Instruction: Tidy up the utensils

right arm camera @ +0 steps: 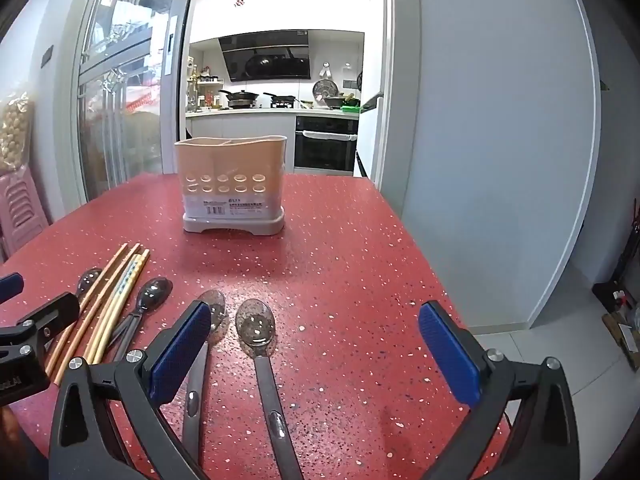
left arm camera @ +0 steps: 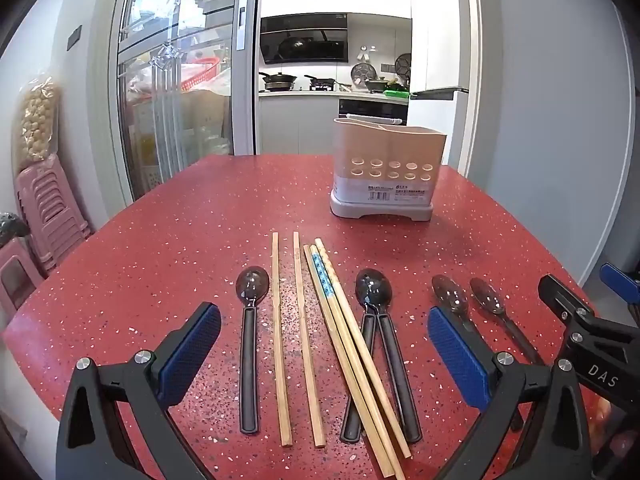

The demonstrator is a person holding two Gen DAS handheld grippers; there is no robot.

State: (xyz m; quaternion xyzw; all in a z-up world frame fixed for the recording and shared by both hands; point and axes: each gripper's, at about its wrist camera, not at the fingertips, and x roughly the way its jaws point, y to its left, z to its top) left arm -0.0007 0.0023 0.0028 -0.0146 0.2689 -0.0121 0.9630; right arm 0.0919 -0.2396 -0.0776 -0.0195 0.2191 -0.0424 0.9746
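Observation:
A beige utensil holder [left arm camera: 387,168] [right arm camera: 232,184] with round holes stands upright toward the far side of the red speckled table [left arm camera: 180,240] [right arm camera: 352,248]. Several wooden chopsticks [left arm camera: 304,340] [right arm camera: 116,296] and several dark plastic spoons [left arm camera: 250,320] [right arm camera: 260,344] lie in a row on the table in front of it. My left gripper [left arm camera: 324,344] hovers open above the chopsticks and middle spoons, nothing between its blue pads. My right gripper [right arm camera: 316,344] is open over the two rightmost spoons, one spoon lying between its fingers, untouched.
Pink plastic stools [left arm camera: 44,216] are stacked left of the table. A glass sliding door [left arm camera: 176,80] and a doorway to a kitchen [right arm camera: 276,96] lie beyond the far edge. A white wall [right arm camera: 480,140] and tiled floor [right arm camera: 560,340] are to the right.

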